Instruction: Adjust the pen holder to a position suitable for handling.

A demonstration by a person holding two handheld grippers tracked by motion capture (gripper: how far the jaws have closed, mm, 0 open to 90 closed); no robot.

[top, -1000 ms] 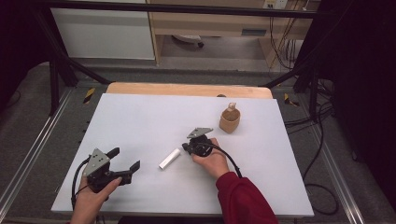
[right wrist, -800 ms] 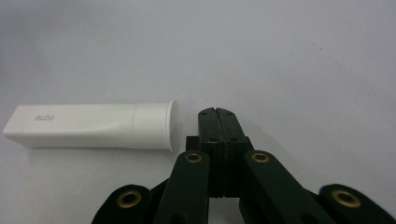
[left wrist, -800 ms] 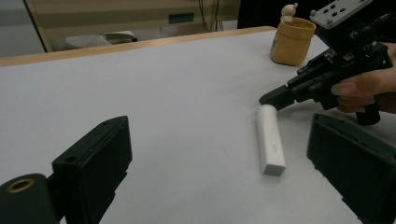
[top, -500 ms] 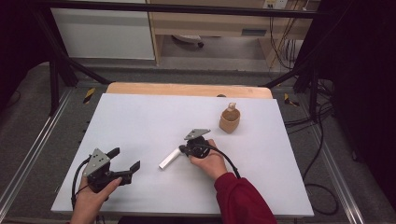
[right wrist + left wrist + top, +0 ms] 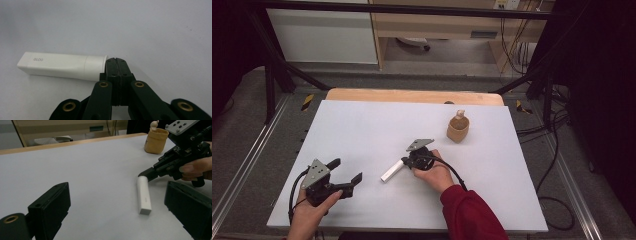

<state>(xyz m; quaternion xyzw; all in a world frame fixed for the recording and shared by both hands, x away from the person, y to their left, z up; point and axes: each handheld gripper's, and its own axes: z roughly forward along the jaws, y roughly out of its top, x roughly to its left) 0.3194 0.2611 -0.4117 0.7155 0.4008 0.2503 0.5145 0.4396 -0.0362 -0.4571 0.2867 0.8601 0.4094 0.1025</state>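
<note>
A white tube point(image 5: 392, 171) marked GLOO point(image 5: 62, 66) lies flat on the white table point(image 5: 377, 130), a little in front of its middle. My right gripper point(image 5: 405, 162) is shut with nothing between its jaws. Its closed tips point(image 5: 115, 61) rest against the tube's round cap end, as the left gripper view also shows point(image 5: 145, 173). My left gripper point(image 5: 346, 170) stands open at the near left, low over the table and holding nothing. Its jaws point(image 5: 120, 207) point toward the tube point(image 5: 143, 196), which lies some way beyond them.
A small tan pot point(image 5: 458, 129) with a pale figure in it stands at the far right of the table, behind the right hand point(image 5: 156, 140). A wooden strip point(image 5: 412, 96) runs along the table's far edge. Cables trail from both grippers.
The right gripper has edged slightly left, up against the tube's cap end. The tube and the left gripper have kept their places.
</note>
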